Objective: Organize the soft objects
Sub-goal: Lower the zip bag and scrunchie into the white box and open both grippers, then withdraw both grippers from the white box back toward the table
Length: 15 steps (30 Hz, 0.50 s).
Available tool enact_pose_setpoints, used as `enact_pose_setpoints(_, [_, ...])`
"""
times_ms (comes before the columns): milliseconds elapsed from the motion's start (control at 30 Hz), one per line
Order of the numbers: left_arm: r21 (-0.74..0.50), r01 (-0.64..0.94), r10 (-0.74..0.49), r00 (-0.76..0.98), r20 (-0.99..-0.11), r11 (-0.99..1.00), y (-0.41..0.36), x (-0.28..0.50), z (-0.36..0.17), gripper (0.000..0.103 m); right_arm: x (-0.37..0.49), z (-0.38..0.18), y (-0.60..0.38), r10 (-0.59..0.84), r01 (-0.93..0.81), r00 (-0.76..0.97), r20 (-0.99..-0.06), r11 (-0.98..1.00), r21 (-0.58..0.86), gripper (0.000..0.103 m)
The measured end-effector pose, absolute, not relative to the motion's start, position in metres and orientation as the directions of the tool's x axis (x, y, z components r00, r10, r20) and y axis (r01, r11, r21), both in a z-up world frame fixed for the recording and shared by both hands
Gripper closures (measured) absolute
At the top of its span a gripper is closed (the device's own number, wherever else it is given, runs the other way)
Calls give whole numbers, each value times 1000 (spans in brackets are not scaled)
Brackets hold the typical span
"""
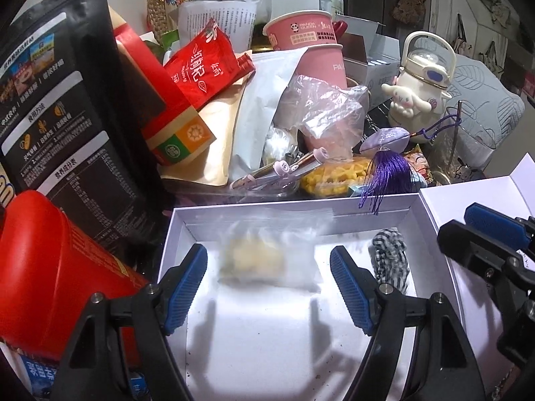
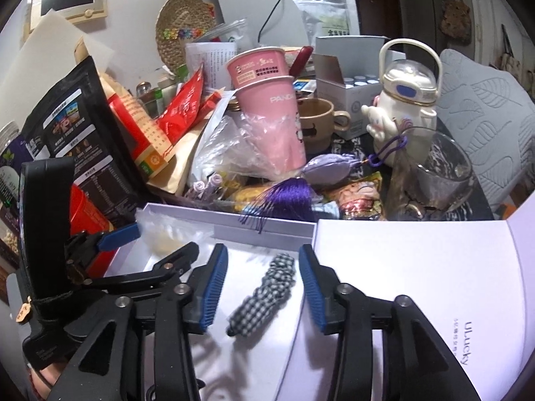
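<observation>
An open white box (image 1: pixel 174 234) lies in front of both grippers. Inside it lie a clear bag with a pale yellow soft thing (image 1: pixel 254 255) and a black-and-white checked fabric scrunchie (image 1: pixel 391 260). My left gripper (image 1: pixel 269 284) is open and empty above the box, its blue pads either side of the bag. My right gripper (image 2: pixel 264 284) is open and empty, its pads either side of the scrunchie (image 2: pixel 264 297). The bag (image 2: pixel 170 234) shows at the box's far left in the right wrist view. A purple sachet with a tassel (image 2: pixel 321 167) lies just behind the box (image 2: pixel 267 225).
The box's white lid (image 2: pixel 418 284) lies open to the right. Behind the box are stacked pink paper cups (image 2: pixel 267 100), a red snack bag (image 1: pixel 200 63), a black pouch (image 1: pixel 67 117), a red can (image 1: pixel 50 267), a white character bottle (image 2: pixel 404 107), a glass (image 2: pixel 431 173) and a yellow snack packet (image 1: pixel 337 177).
</observation>
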<state>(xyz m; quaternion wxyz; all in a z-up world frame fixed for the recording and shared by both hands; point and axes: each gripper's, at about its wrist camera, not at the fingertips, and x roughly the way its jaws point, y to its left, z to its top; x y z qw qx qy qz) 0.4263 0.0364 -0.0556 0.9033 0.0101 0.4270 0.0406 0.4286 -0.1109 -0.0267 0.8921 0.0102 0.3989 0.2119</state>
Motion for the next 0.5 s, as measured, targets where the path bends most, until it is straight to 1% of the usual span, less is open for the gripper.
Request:
enact_pose_setpoints(167, [56, -73, 90, 655, -750, 996, 37, 420, -45, 26, 423, -16, -114, 376, -366, 623, -686, 915, 170, 57])
enact_pose_setpoints(233, [60, -73, 93, 666, -740, 996, 36, 416, -39, 21, 420, -12, -114, 363, -363, 636, -681, 920, 150, 57])
enact_pose_setpoints(267, [63, -71, 95, 671, -735, 995, 36, 414, -35, 16, 419, -10, -114, 357, -362, 641, -680, 921, 142, 54])
enact_pose_setpoints(300, [67, -69, 96, 674, -732, 995, 36, 411, -33, 14, 418, -9, -113, 349, -359, 646, -679, 924, 133, 52])
enact_pose_setpoints(500, [76, -61, 97, 708, -699, 995, 30, 402, -11, 14, 406, 6, -111, 347, -375, 671, -655, 921, 103, 51])
